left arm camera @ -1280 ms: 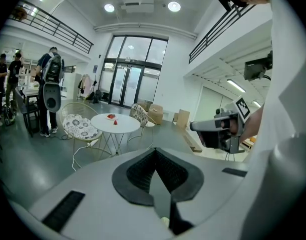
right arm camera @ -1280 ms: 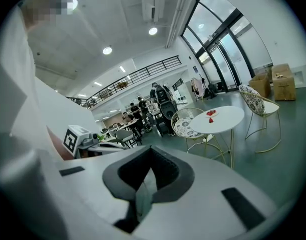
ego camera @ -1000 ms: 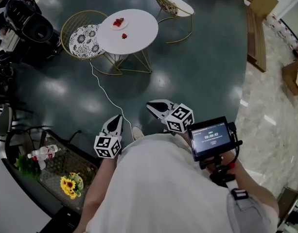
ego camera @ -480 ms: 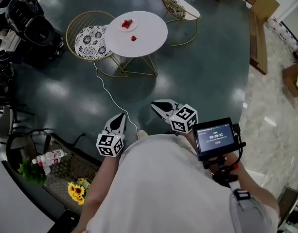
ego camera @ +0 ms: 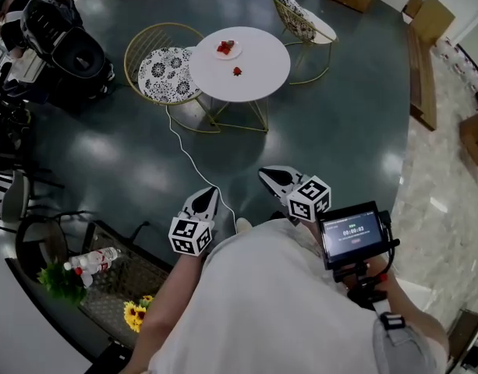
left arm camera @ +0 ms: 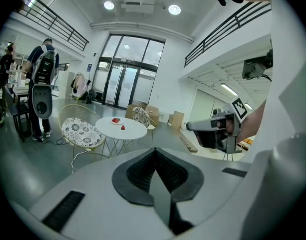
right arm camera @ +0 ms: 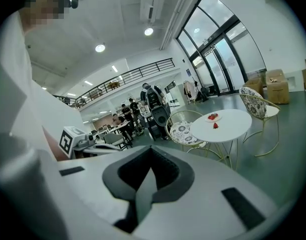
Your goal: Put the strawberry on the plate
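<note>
Head view: strawberry [ego camera: 237, 72] lying loose on white table [ego camera: 263, 62], near plate [ego camera: 227, 49] (red fruit on it), well apart from both grippers. Left gripper view: left hand-held gripper [left arm camera: 153, 154] closed, empty. Right gripper view: right hand-held gripper [right arm camera: 152, 154] closed, empty.

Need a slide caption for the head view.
Person holds left gripper and right gripper, both shut and empty, well short of the white table with strawberry beside plate.
</note>
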`<state>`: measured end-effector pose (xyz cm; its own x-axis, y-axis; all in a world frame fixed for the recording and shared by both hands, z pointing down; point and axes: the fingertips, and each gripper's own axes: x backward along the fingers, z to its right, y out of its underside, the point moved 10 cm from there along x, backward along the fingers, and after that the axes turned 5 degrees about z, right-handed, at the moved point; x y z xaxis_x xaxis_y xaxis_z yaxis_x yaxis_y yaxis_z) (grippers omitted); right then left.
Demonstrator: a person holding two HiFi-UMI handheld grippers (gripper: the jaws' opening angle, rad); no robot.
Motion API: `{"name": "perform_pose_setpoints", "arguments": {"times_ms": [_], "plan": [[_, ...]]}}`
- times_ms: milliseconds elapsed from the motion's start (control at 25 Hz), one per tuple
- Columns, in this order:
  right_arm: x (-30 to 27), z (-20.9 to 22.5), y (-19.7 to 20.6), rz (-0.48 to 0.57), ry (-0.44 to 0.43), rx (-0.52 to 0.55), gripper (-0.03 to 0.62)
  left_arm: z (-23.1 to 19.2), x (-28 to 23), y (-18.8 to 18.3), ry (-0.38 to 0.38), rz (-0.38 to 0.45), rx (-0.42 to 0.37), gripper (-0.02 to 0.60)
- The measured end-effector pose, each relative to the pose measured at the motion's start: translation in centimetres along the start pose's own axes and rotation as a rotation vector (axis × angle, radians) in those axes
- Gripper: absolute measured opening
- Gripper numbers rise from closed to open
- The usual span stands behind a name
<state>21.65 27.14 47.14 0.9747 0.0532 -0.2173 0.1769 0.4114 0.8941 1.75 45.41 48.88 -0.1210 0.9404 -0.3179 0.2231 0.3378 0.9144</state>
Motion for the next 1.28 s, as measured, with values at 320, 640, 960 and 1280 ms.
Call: {"name": "perform_pose_setpoints", "arguments": {"times_ms": [320, 640, 960, 1280], "plan": [[-2.1, -1.1, 0.0, -0.005, 0.020, -0.004, 0.005, -2.4, 1.1, -0.3, 0.003, 0.009, 0.009, 0.006], [-4.6, -2.1, 0.2, -0.013, 0.024, -0.013, 0.005, -5.3, 2.5, 0.2, -0.025, 0.005, 0.018, 0.006], [-5.5, -2.0, 0.4, -0.030, 0.014, -0.029, 0.005, -6.1, 2.6, -0.2, -0.050, 0.026, 0.023, 0.006], [-5.3, -1.1, -0.1, -0.059, 0.040, -0.050, 0.005, -6.0, 1.4, -0.7, -0.026, 0.010, 0.060, 0.006]]}}
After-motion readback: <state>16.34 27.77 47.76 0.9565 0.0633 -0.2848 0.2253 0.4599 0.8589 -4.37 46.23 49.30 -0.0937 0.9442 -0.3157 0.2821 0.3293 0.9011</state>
